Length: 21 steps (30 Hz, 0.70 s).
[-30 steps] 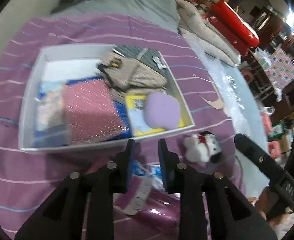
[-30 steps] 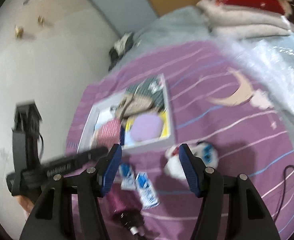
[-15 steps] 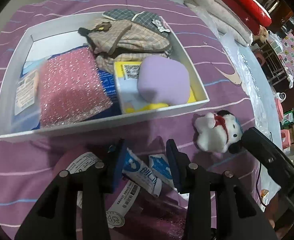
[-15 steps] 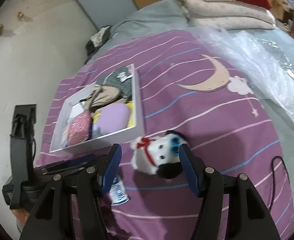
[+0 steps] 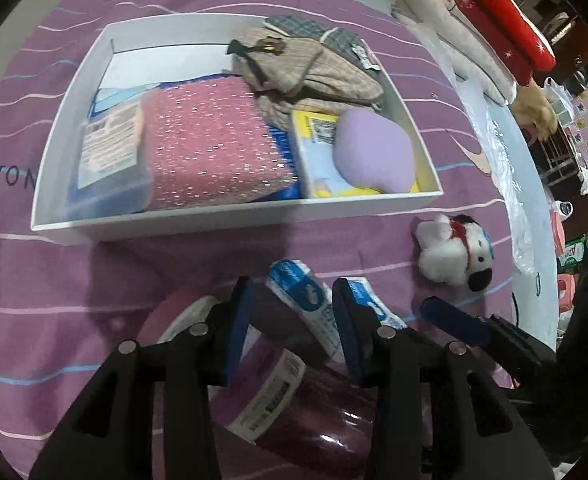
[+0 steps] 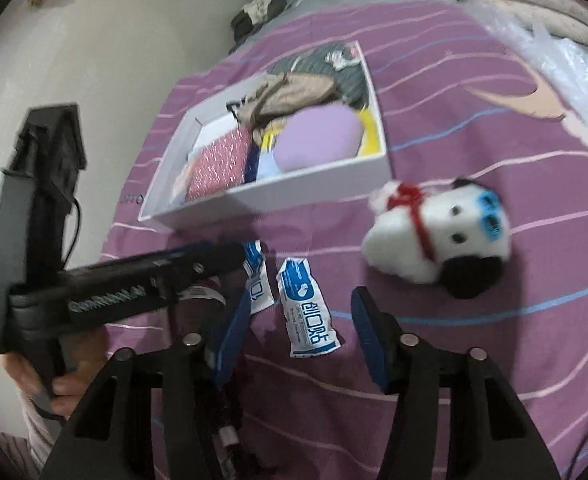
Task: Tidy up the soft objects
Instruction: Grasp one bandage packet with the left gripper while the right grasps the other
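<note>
- Purple striped bedspread [image 5: 46, 280] carries everything; a white tray [image 5: 230, 220] sits on it toward the wall-side edge.
- Inside the tray lie a pink glittery bundle [image 5: 210, 144], a lilac cushion [image 5: 374, 156] on a yellow packet [image 5: 314, 148], and beige checked fabric [image 5: 314, 76] at the far end.
- Outside the tray, near its front right corner, a white plush dog [image 6: 438, 236] with a red ribbon lies on its side on the bedspread, touched by neither gripper.
- Two blue-and-white sachets [image 6: 308, 312] lie flat in front of the tray's near wall, beside a dark maroon tube [image 5: 314, 420].
- Left gripper [image 5: 290, 328] points steeply down with its jaws apart; one sachet and the maroon tube show between them, but I cannot tell whether the pads touch either.
- Right gripper [image 6: 302, 332] hovers over the other sachet, which shows between its jaws; the jaws are closing and the pads do not press on it.
- A person's hand [image 6: 66, 376] holds the left gripper's handle near the bedspread's left edge.
</note>
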### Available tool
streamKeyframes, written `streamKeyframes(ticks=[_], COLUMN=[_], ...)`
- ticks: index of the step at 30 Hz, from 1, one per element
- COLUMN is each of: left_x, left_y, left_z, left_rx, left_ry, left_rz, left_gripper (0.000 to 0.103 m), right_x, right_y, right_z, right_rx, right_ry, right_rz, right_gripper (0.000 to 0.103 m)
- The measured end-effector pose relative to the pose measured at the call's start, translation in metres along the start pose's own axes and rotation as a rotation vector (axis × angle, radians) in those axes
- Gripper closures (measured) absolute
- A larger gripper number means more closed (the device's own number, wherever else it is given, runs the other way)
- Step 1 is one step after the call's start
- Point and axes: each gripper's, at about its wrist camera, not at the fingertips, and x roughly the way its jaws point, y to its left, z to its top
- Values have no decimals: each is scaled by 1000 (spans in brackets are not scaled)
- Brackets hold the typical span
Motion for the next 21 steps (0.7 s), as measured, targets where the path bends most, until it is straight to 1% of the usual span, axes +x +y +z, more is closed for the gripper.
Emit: streamKeyframes(ticks=[1,3,6,8,9,10,14,17,19,21], left_x=[0,-1,0,4,7,11,13,14,19,24], left_y=[3,3,5,4,4,4,4,3,0,-5], left_z=[0,1,2,8,11,14,17,20,25,27], left_rx=[-7,-8,-29,-52,-57,-63,-86,-115,-105,-94], left_ry=[0,3,15,43,63,91,140,182,233,260], left_rz=[-7,-12,-35,-91,-130,-152,-107,-67,-37,-21], left_gripper=[60,60,60,60,60,60,60,60,60,59], right_x=[4,14,22,24,25,26,26,26,24,21], right_y=[0,-3,1,4,6,7,9,7,5,4], right_z=[-1,-2,-4,-5,-5,-5,-5,-4,-4,-4], right_rx=[1,9,-6,-17,-24,-30,-37,-30,-19,-12], right_ry=[4,21,28,32,34,35,40,41,42,36], right_rz=[-8,-32,-54,-41,-43,-50,-56,-54,-51,-50], right_gripper=[57,70,78,80,80,81,82,87,87,87])
